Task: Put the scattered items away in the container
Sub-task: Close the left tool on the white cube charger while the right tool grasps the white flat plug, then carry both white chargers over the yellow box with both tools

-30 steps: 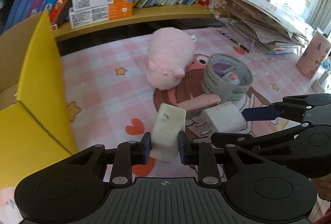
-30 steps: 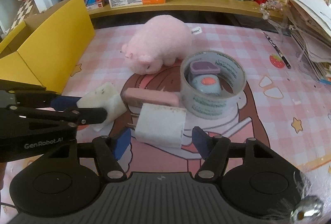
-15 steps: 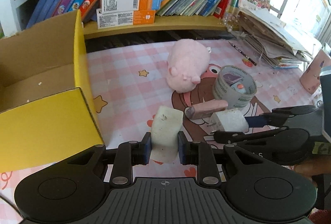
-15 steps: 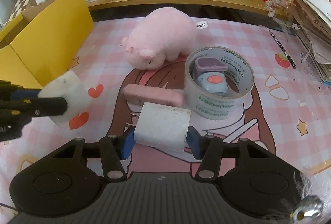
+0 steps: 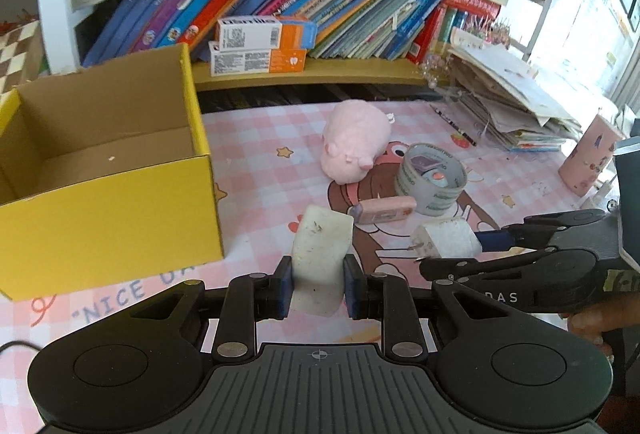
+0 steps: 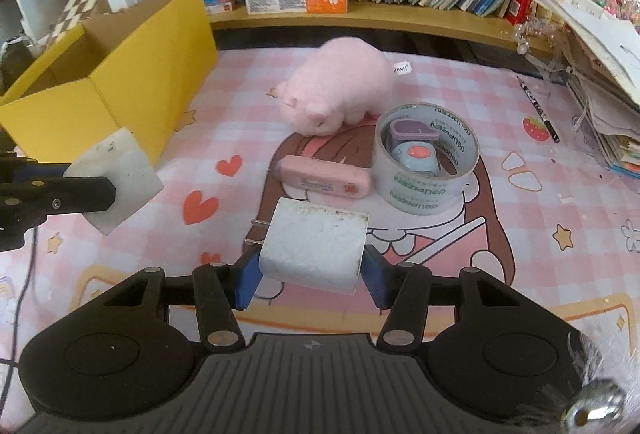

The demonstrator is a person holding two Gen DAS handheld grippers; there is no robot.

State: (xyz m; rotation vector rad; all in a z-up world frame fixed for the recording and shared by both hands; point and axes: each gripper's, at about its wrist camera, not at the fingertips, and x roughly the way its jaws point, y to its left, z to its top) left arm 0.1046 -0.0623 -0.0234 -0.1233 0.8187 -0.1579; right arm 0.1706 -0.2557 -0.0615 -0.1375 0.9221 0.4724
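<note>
My left gripper (image 5: pixel 316 284) is shut on a white eraser block (image 5: pixel 322 258) and holds it above the mat, right of the open yellow cardboard box (image 5: pixel 108 209). The block also shows in the right wrist view (image 6: pixel 114 179). My right gripper (image 6: pixel 310 280) is shut on a white plug adapter (image 6: pixel 314 248), lifted off the mat; it also shows in the left wrist view (image 5: pixel 446 240). On the mat lie a pink plush pig (image 6: pixel 340 85), a pink case (image 6: pixel 322 181) and a tape roll (image 6: pixel 426 163) with small items inside.
The yellow box (image 6: pixel 120 73) stands at the left on a pink checked mat (image 6: pixel 520 226). A shelf of books and two orange-white cartons (image 5: pixel 260 45) runs along the back. A paper stack (image 5: pixel 508 101) and a pink cup (image 5: pixel 588 157) stand at the right.
Both grippers have risen and pulled back from the mat with their loads. The left one has moved left, so the box interior now shows.
</note>
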